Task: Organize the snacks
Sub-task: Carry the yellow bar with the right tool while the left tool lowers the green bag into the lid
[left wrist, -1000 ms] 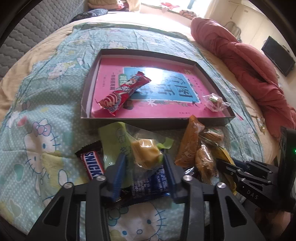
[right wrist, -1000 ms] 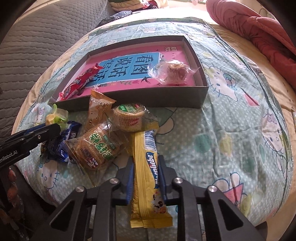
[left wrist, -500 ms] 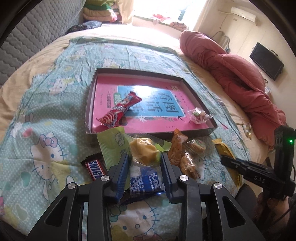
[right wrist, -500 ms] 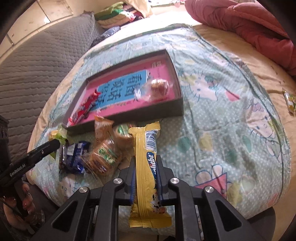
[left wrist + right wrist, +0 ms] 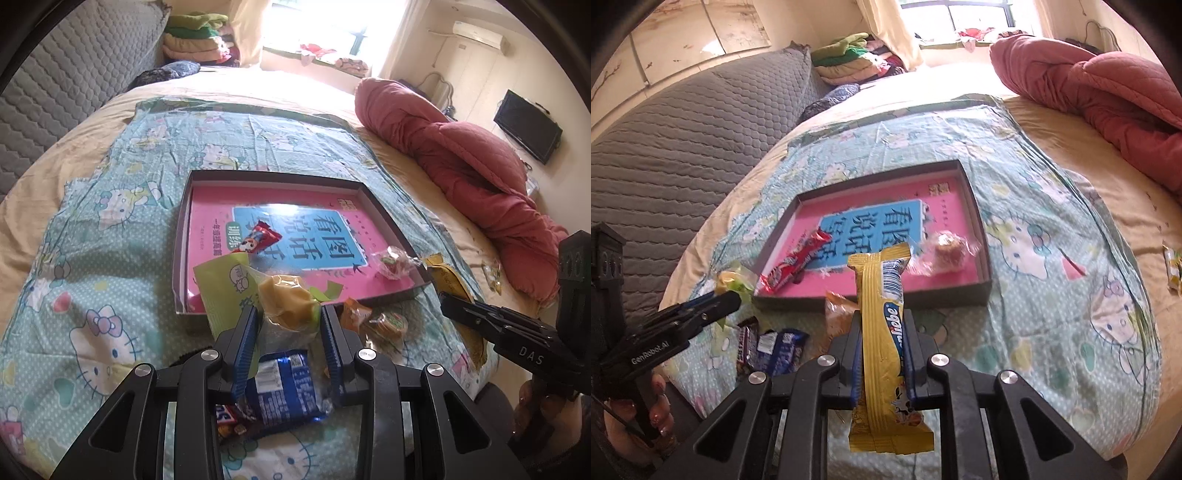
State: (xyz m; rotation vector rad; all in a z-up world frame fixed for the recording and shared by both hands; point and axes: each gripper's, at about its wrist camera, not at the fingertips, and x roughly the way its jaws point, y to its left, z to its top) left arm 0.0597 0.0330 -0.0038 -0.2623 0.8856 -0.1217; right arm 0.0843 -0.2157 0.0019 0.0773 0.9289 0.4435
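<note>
**Both grippers hold a snack above the bed**

Left wrist view: the left gripper (image 5: 289, 325) has its blue fingers (image 5: 244, 347) closed on a clear-wrapped yellow cake (image 5: 286, 304) with a green wrapper end, held near the front wall of the dark shallow box (image 5: 384, 212). Inside the box, on its pink liner, lie a red candy bar (image 5: 258, 238) and a small clear-wrapped pastry (image 5: 393, 263). Below the fingers a blue biscuit packet (image 5: 284, 387) and a Snickers bar (image 5: 231, 424) lie on the Hello Kitty bedsheet (image 5: 92, 295). An orange packet (image 5: 354, 317) and a round wrapped cake (image 5: 386, 325) lie just outside the box.

Right wrist view: the right gripper (image 5: 881, 339) pinches a long yellow wafer bar (image 5: 882, 332) upright between narrow fingers; the bar's top overlaps the box's front wall in this view. A pink quilt (image 5: 1108, 85) lies at the far right of the bed.
</note>
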